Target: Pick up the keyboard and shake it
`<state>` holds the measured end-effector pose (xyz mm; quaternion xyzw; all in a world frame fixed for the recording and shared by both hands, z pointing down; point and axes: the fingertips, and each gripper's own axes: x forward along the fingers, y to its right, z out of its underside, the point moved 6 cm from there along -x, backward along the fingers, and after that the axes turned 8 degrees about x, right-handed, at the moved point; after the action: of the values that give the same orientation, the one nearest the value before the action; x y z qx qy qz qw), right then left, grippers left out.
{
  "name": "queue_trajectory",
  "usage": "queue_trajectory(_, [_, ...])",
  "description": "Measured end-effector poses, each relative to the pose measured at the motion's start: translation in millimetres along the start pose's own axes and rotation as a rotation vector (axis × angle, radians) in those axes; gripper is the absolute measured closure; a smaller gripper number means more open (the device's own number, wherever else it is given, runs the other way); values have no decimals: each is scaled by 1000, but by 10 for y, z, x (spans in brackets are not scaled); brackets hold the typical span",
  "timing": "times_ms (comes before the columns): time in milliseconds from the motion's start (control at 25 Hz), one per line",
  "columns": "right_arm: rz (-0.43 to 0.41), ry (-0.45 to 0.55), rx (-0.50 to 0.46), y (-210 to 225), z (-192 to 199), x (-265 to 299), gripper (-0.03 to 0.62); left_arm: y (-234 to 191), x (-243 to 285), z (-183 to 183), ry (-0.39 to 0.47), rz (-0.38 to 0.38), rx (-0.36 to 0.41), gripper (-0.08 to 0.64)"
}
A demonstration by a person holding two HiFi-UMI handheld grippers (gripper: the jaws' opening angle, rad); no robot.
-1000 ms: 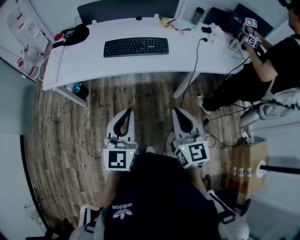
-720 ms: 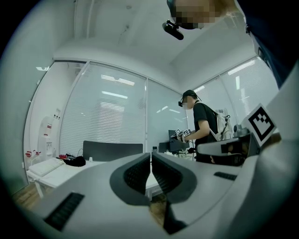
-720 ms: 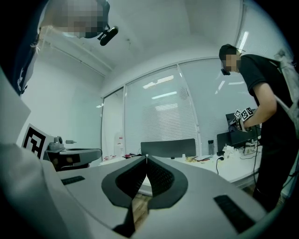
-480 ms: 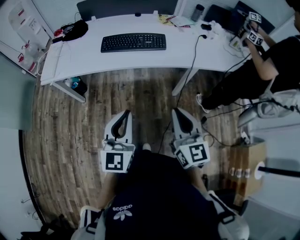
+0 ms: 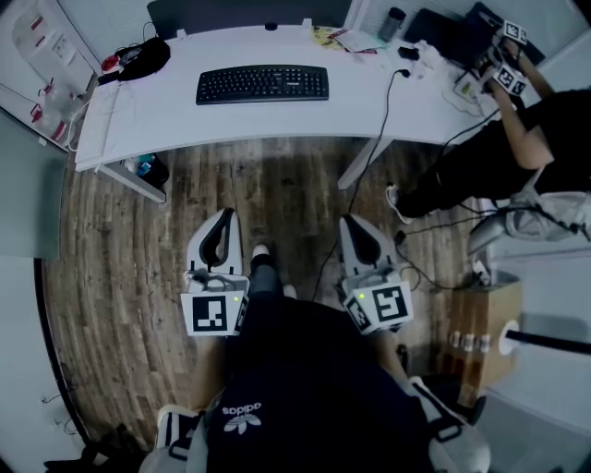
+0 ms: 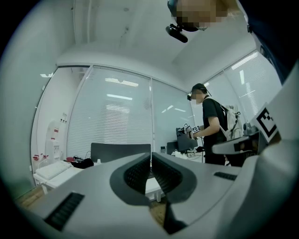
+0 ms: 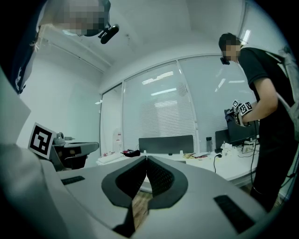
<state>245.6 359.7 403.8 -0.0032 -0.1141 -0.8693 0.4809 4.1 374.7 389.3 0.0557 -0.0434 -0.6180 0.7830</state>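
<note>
The black keyboard (image 5: 262, 83) lies flat on the white desk (image 5: 185, 125) at the top of the head view. Both grippers hang low over the wooden floor, well short of the desk. My left gripper (image 5: 223, 216) is shut with nothing in it; its ribbed pads (image 6: 140, 172) meet in the left gripper view. My right gripper (image 5: 352, 222) is also shut and holds nothing, pads (image 7: 158, 176) pressed together. In both gripper views the jaws hide the keyboard.
A black bag (image 5: 143, 60) sits at the desk's left end and a bottle (image 5: 394, 22) and clutter at its right. A cable (image 5: 374, 139) drops off the desk edge. Another person (image 5: 517, 139) works at the right. A cardboard box (image 5: 480, 323) stands at the right.
My left gripper has shifted to the left. A shoe has come forward between the two grippers. The right gripper has stayed where it was.
</note>
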Motion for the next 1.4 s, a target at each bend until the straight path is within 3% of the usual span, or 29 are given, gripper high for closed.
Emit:
queue_trajectory(280, [8,15,-4,11,-190,683,588,-580,642,-52,17,67,29,549])
queue_trajectory(680, [95,14,1,56,-326,1499,588,-1214,1284,17,22,108,-6,549])
queue_trajectory(1200, [128,10,14,118,-267,1797,588,-1358,1580,195,0,99,-46,549])
queue_trajectory(1400, [93,13,34,266,-292,2035,588,-1324,1802,240,-11,116,-59,549])
